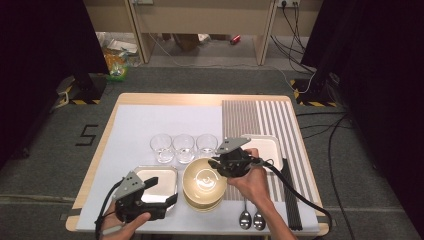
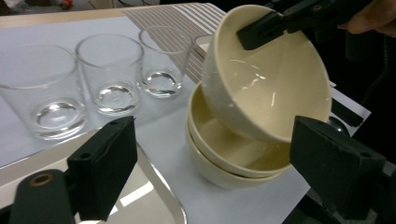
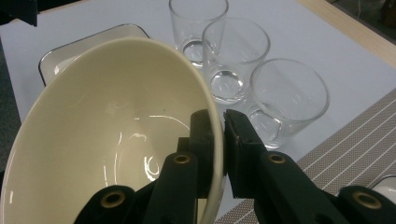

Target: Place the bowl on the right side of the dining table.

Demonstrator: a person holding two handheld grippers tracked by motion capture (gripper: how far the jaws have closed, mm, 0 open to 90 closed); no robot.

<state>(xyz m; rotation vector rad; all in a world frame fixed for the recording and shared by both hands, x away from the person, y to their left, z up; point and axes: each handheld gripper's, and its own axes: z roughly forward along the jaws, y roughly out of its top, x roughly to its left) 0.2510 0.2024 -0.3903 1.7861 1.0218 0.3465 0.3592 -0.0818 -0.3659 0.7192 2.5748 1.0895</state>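
Note:
A stack of cream bowls (image 1: 202, 201) stands at the table's front middle. The top bowl (image 1: 201, 181) is tilted up off the stack (image 2: 224, 156), and my right gripper (image 1: 217, 163) is shut on its far rim. In the right gripper view the jaws (image 3: 217, 135) pinch that rim, one inside and one outside the bowl (image 3: 112, 140). My left gripper (image 1: 162, 191) is open over a square plate (image 1: 156, 175) left of the bowls. Its jaws (image 2: 219, 172) stand wide apart with nothing between them, facing the lifted bowl (image 2: 268, 79).
Three empty glasses (image 1: 161, 148) (image 1: 183, 147) (image 1: 206, 145) stand in a row behind the bowls. A second square plate (image 1: 267, 145) lies on the striped mat (image 1: 260, 117). Two spoons (image 1: 251, 219) and black chopsticks (image 1: 291, 195) lie at the front right.

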